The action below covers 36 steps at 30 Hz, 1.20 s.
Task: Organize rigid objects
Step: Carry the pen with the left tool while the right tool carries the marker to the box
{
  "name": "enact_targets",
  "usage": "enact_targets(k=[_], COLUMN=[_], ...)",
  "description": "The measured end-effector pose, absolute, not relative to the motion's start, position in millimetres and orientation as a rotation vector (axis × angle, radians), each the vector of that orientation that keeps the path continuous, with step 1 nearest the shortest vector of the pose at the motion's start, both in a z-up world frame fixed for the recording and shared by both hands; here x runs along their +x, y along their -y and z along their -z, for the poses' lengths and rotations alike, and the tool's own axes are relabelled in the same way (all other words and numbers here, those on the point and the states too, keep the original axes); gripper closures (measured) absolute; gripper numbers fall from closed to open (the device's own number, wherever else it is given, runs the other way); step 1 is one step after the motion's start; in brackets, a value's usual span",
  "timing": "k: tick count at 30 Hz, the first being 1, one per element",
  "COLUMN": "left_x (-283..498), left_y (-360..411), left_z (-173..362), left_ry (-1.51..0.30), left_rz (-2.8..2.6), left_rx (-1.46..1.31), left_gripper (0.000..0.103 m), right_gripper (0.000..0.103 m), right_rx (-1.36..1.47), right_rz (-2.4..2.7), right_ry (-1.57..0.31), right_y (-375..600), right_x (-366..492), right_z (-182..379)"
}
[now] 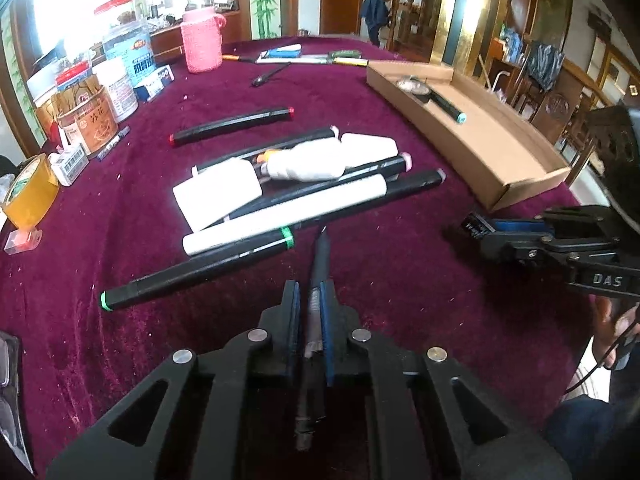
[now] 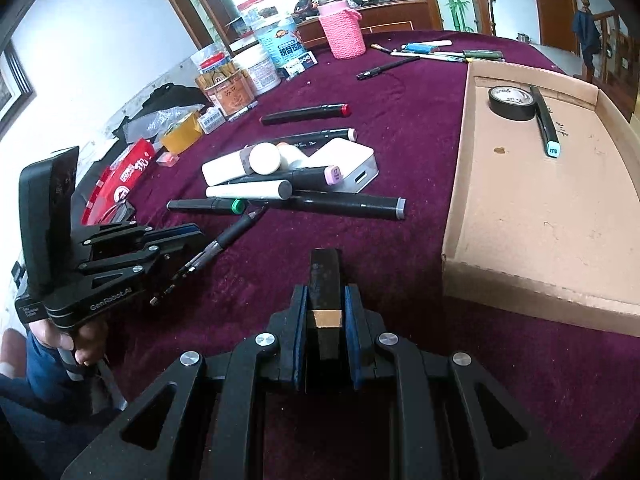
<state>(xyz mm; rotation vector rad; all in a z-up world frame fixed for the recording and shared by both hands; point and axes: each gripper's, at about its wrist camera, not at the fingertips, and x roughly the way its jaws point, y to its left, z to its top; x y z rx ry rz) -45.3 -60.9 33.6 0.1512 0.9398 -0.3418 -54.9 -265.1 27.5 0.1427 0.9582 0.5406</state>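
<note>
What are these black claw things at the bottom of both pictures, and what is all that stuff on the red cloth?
They are two hand-held grippers; a person holds one in each hand, and each carries a wide-angle camera looking along its fingers. One picture is from the left gripper, which is shut on a slim dark pen. The other is from the right gripper, shut on a black block with a gold band. On the maroon tablecloth lies a heap of marker pens and white power banks. Beside it is a shallow cardboard tray holding a black tape roll and one marker. Jars and a pink knitted holder stand farther back.
</note>
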Motion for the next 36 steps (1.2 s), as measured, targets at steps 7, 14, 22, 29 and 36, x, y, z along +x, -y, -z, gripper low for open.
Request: enact_targets(k=[7, 14, 22, 29, 36], left_x=[-46.5, -41.7, -47.0, -54.4, -53.4], left_y=[64.8, 63.8, 75.2, 77.3, 80.5], left_z=[-31.9, -28.3, -21.1, -33.5, -58.5], left_ry=[-0.962, -1.022, -1.02, -0.967, -0.922], left_rz=[0.329, 0.327, 0.347, 0.385, 0.426], left_rx=[0.186, 0.157, 0.205, 0.166, 0.104], left_gripper=[0.095, 0.06, 0.094, 0.095, 0.095], right_gripper=[0.087, 0.087, 0.087, 0.087, 0.087], right_rx=[0.128, 0.129, 0.123, 0.141, 0.189], right_rz=[-0.55, -0.545, -0.543, -0.548, -0.569], right_ry=[-0.97, -0.979, -0.997, -0.977, -0.931], right_y=[261.8, 261.8, 258.7, 262.2, 272.1], right_x=[-53.7, -51.3, -50.3, -53.3, -57.5], right_z=[-25.4, -22.5, -16.7, -22.9, -37.2])
